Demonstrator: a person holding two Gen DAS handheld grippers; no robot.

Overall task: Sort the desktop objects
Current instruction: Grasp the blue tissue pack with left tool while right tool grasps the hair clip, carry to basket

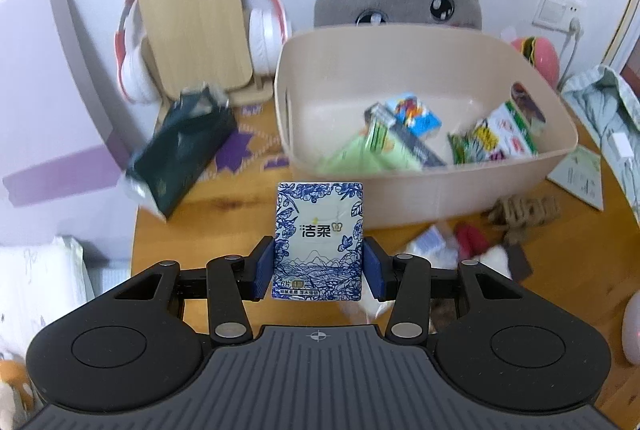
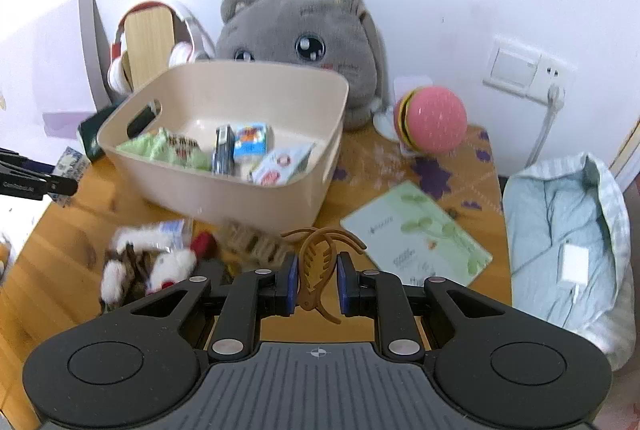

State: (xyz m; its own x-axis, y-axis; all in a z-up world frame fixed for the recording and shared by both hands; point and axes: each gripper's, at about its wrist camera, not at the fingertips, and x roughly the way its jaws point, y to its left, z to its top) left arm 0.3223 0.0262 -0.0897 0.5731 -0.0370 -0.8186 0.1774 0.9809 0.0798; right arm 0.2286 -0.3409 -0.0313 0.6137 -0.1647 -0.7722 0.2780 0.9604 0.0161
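Note:
My left gripper [image 1: 319,268] is shut on a blue-and-white tissue pack [image 1: 319,238], held upright just in front of the beige bin [image 1: 424,198]. The bin [image 2: 256,198] holds several small packets and boxes. My right gripper [image 2: 317,284] is shut on a brown hair claw clip [image 2: 316,262], held above the wooden table [image 2: 72,230] in front of the bin. The left gripper's arm shows at the left edge of the right wrist view [image 2: 36,182].
A dark green box [image 1: 180,146] lies left of the bin. Plush bits and a woven piece [image 2: 160,258] lie before it. A green booklet [image 2: 416,234], a pink burger ball [image 2: 432,122], a grey plush cat [image 2: 304,34] and headphones on a wooden stand [image 1: 196,30] surround it.

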